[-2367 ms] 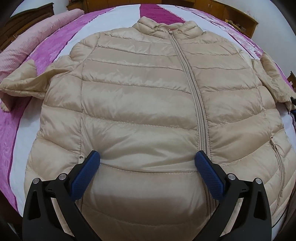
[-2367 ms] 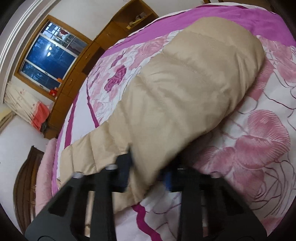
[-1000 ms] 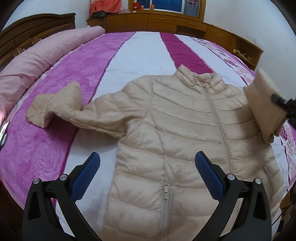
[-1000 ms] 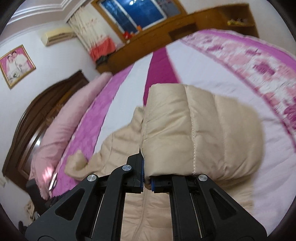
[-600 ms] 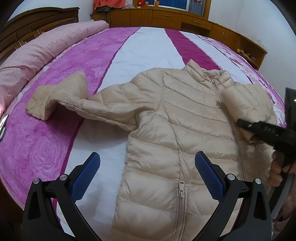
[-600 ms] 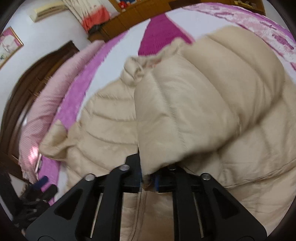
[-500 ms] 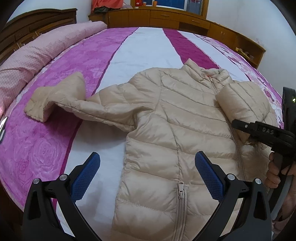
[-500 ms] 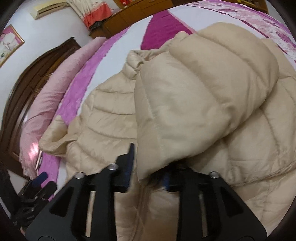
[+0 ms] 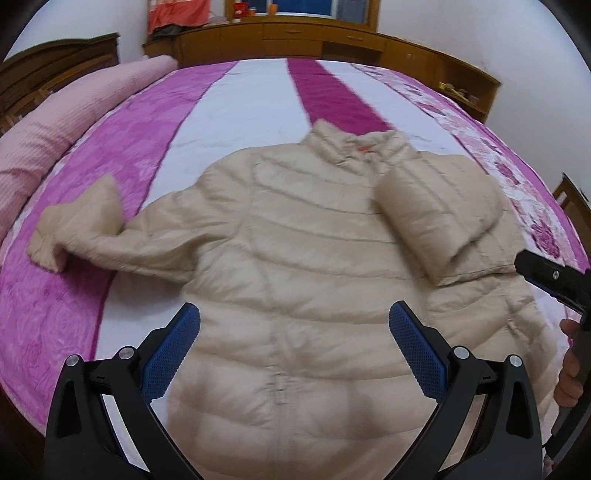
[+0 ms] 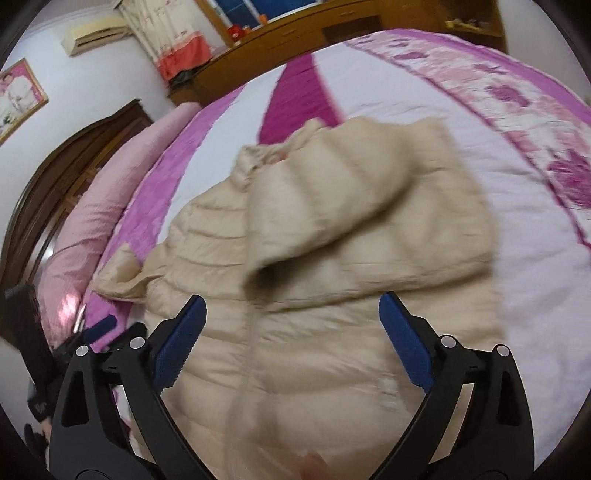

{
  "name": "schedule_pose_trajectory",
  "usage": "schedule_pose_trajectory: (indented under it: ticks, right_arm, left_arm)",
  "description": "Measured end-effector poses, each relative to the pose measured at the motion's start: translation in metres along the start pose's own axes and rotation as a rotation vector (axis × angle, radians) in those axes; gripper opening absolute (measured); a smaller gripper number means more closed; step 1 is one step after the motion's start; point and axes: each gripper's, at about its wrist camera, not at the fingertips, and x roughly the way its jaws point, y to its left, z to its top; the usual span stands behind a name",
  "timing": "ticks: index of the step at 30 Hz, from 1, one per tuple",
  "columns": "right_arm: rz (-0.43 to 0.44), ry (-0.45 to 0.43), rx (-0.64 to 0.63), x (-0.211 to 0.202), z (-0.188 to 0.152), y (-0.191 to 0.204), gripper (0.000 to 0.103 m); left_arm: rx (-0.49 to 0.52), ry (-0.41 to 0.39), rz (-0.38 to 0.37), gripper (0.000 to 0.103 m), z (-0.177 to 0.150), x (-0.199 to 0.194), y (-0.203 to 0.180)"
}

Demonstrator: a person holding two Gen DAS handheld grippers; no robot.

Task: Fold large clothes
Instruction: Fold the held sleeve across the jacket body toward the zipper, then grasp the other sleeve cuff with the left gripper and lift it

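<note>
One sleeve (image 9: 436,218) lies folded across the jacket (image 9: 295,266) on the bed (image 9: 243,96).

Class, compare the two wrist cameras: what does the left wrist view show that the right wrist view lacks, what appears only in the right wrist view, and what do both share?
Only the left wrist view shows the outstretched beige sleeve's cuff lying on the purple stripe.

Only the right wrist view shows the white wall air conditioner and the framed picture.

Both show the beige quilted puffer jacket on the pink-and-white striped bedspread, its other sleeve folded over the chest, and each open tool: left tool, right tool.
</note>
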Motion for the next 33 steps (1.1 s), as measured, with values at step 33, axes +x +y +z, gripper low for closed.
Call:
schedule_pose_trajectory:
  ticks: [33]
  right_arm:
    - [-0.165,-0.063,0.334,-0.038,-0.018,-0.155,0.094]
  left_arm:
    - [0.407,-0.04,-0.105,0.066,0.065,0.097,-0.236]
